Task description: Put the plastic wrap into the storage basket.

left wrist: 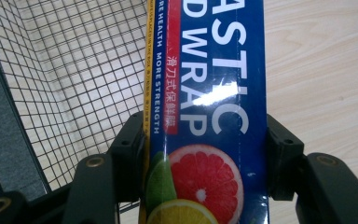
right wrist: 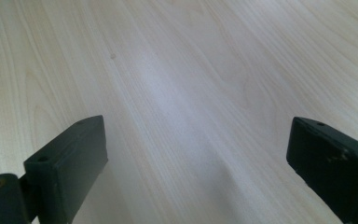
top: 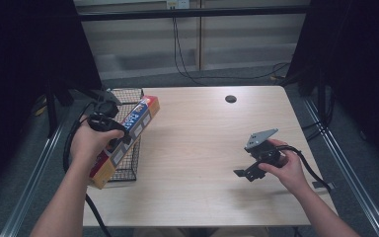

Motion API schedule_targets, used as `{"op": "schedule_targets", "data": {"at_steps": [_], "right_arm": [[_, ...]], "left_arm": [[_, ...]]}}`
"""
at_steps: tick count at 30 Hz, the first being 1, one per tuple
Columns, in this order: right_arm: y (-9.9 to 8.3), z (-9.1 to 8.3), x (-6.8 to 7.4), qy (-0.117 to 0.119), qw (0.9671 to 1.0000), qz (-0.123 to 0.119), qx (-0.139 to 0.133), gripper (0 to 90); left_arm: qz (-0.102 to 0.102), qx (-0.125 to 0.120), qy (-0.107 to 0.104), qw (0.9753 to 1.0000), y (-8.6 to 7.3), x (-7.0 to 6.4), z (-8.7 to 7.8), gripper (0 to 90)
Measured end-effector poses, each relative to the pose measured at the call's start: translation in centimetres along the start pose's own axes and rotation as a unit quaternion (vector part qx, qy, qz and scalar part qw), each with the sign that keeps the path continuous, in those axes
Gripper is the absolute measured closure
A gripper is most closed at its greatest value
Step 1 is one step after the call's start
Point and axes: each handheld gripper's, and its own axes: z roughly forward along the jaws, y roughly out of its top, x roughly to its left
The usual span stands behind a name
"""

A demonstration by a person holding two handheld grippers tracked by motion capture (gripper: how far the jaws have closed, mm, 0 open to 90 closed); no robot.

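My left gripper (top: 109, 129) is clamped across the width of the plastic wrap box (top: 126, 140); in the left gripper view both jaws press flat against its long side edges. My right gripper (top: 257, 160) hangs low over the bare table (top: 202, 148), well apart from the box, jaws spread wide with nothing between them.

Handling, as I judge it: a long, narrow carton, probably light for its length, with most of the weight in the roll inside. The walls are thin card, stiff along the length but likely to dent under a hard squeeze. The glossy print shows a bright glare patch, so the faces may be slippery. The hold sits partway along the box; a hold near one end would let the far end swing.

Position: the box lies at a slant over the wire basket (top: 131, 163), near end past the basket's near rim, far end over the basket's right rim, toward the table's far side.

Look: deep blue face with large white letters, a red strip of white characters, a yellow edge stripe, and a picture of cut grapefruit, lime and lemon beside the jaws.
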Motion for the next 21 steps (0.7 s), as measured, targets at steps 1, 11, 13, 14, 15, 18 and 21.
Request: {"op": "schedule_targets", "data": {"at_steps": [1,11,13,14,15,18,21], "right_arm": [[0.0,0.0,0.0,0.003,1.0000,-0.001,-0.004,4.4],[0.0,0.1,-0.2,0.004,1.0000,-0.002,-0.006,4.4],[0.1,0.1,-0.3,0.006,1.0000,0.000,-0.005,4.4],[0.1,0.2,-0.3,0.005,1.0000,-0.001,-0.005,4.4],[0.1,0.2,-0.3,0.005,1.0000,0.000,-0.006,4.5],[0.1,0.2,-0.3,0.000,1.0000,0.000,-0.002,4.5],[0.1,0.2,-0.3,0.000,1.0000,0.001,-0.002,4.4]], "left_arm": [[0.002,0.002,0.001,1.0000,0.0,0.1,0.0,44.0],[-0.018,-0.002,0.007,0.9998,-0.3,0.8,-0.4,44.1],[-0.020,0.000,0.008,0.9998,-0.4,1.0,-0.5,44.1],[-0.022,0.001,0.011,0.9997,-0.4,1.1,-0.6,44.1],[-0.022,0.001,0.011,0.9997,-0.4,1.1,-0.6,44.1],[-0.031,-0.001,0.012,0.9994,-0.5,1.5,-0.8,44.1],[-0.037,-0.004,0.017,0.9992,-0.6,1.7,-0.9,44.1]]}}
